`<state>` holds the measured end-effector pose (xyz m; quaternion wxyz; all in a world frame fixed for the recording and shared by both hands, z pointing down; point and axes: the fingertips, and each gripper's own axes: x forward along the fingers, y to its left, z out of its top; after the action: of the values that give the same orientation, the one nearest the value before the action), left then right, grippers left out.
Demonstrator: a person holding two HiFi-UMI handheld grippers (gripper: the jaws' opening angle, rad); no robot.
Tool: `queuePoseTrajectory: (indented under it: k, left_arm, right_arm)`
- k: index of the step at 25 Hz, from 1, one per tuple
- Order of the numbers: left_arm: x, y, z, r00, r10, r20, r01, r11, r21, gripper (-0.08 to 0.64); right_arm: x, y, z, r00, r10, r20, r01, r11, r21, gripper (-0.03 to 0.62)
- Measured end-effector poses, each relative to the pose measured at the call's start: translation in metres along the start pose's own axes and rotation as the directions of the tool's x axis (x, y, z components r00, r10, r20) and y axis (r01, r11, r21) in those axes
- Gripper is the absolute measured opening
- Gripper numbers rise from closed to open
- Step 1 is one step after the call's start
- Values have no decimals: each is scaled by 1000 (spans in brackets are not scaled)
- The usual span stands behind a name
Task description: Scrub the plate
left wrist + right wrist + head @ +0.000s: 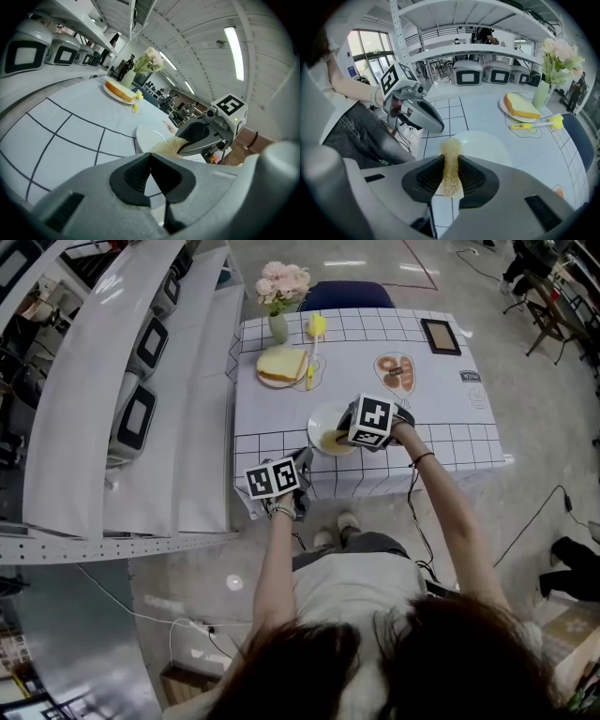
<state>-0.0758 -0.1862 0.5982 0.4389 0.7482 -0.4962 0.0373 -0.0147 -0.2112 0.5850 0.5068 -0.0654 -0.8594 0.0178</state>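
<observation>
Yellow scrub pad (pixel 451 147), clamped in the right gripper (pixel 451 163), rests on the white plate (pixel 487 145) at the table's (pixel 441 390) six o'clock edge, so scrubbing looks under way and calls next for firm circular strokes, while the left gripper (pixel 150 159), jaws together and empty, hangs at the plate's eight o'clock.

— The bench (pixel 441 395)?
— White cloth, thin black grid.
— The plate (pixel 321 420)?
— Plain white. The scrubber (pixel 451 161) is straw-yellow.
— The jaws?
— Grey, with black ribbed pads (pixel 426 176); marker cubes (pixel 372 421) carry black-and-white squares.

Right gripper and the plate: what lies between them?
A yellow scrubbing pad, pinched by the right gripper, its tip over the near edge of the white plate. The right gripper view shows it.
</observation>
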Motion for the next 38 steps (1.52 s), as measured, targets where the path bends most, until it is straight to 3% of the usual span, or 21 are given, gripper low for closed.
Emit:
queuePoseTrajectory:
  k: [20,38]
  left_arm:
    - [-4,8,17,999,11,35,-11,1000,-16,11]
    - [-6,13,29,999,19,49,-19,1000,-10,11]
  right_arm:
    - [10,-16,26,1000,17,19,-16,998,-57,80]
    - [14,-39,40,998,-39,52,41,998,-47,80]
